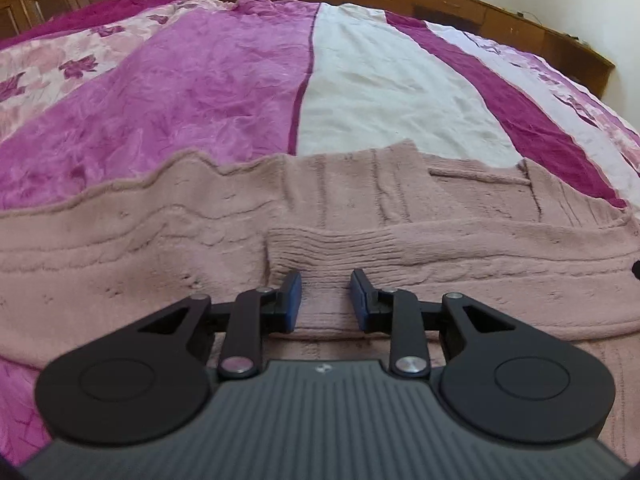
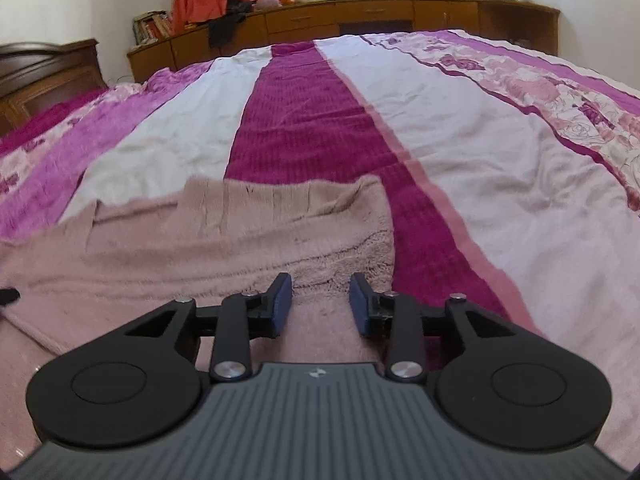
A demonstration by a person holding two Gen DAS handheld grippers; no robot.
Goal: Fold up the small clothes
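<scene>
Pink knit fills the near half of both views: a small sweater [image 1: 360, 208] lies flat across the striped bedspread [image 1: 180, 92], with its far edge running roughly level across the bed.

On the left side we have the left gripper [image 1: 325, 294] low over the sweater, jaws apart, with nothing between the blue pads [image 1: 294, 300]. Just ahead of it sits a ribbed cuff [image 1: 328, 248], the end of a sleeve already laid across the body of the sweater. We judge that the sleeves are in and the next fold is the body itself, though the near hem is hidden under the gripper bodies, so we cannot tell how much cloth lies below us.

Moving to the right, the right gripper [image 2: 320, 300] hovers with jaws equally apart, empty, near the right edge of the sweater [image 2: 240, 240], where the knit ends and the dark magenta stripe of the bedspread [image 2: 300, 120] begins.

To do this step well, we should:
- lower both grippers to matching spots on the same edge, one near each side;
- pinch only the knit, not the bedspread beneath, since both are soft and easy to catch together;
- close firmly on both layers where the sleeve overlaps, so it does not slide out;
- lift and carry together at one pace, keeping the edge straight and lining it up with the far edge.
</scene>
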